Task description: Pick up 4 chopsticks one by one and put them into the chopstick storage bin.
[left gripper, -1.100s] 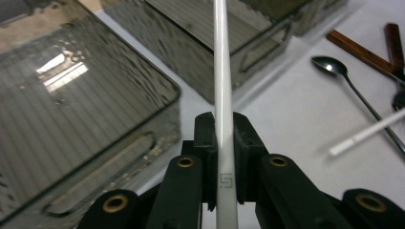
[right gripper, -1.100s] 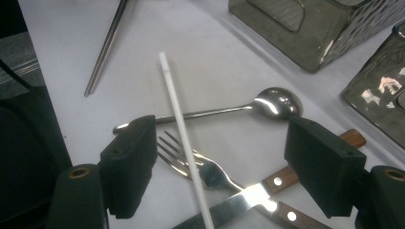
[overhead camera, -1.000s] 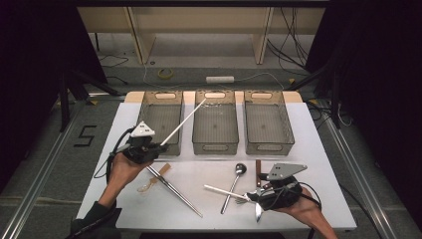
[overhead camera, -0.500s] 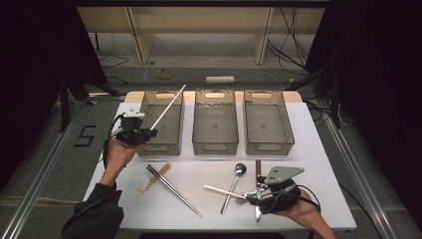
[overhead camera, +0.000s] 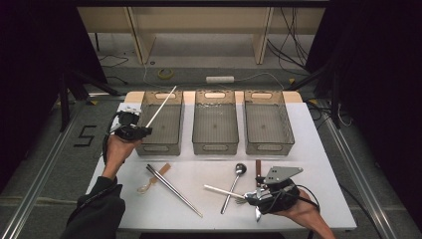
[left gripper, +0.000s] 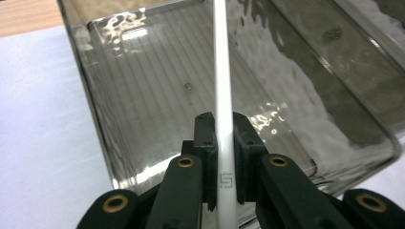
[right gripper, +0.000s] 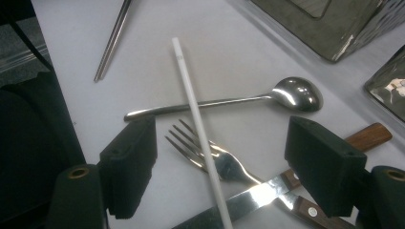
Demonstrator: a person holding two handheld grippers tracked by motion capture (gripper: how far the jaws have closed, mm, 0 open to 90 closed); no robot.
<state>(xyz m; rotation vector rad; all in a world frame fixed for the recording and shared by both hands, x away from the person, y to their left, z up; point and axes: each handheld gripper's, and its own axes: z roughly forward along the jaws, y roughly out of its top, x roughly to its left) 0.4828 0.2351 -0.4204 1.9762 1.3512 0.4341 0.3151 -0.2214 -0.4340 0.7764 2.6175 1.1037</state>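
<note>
Leftward moved the left gripper (overhead camera: pixel 133 130) above the white table (overhead camera: pixel 308 149).

Black "5" marked on the grey floor (overhead camera: pixel 85 135), left of the table (overhead camera: pixel 318 164). Small square logo, resembling "LS", printed on the white chopstick (left gripper: pixel 224 143).

White chopstick (left gripper: pixel 223 95) in the black matt plastic pads (left gripper: pixel 206 157): smooth, semi-glossy plastic look, small grey mark printed on it; the bin (left gripper: pixel 334 95) behind is smoky translucent plastic, glossy, with a ribbed floor and rippled reflections. On the table (right gripper: pixel 248 47), a matt white smooth surface: polished metal spoon (right gripper: pixel 291 95) and fork (right gripper: pixel 210 155), both mirror-bright, a shiny steel knife blade (right gripper: pixel 248 196) with a brown wooden riveted handle (right gripper: pixel 367 136), and a second smooth white stick (right gripper: pixel 196 119). Brushed metal chopsticks (right gripper: pixel 113 38) look duller.
</note>
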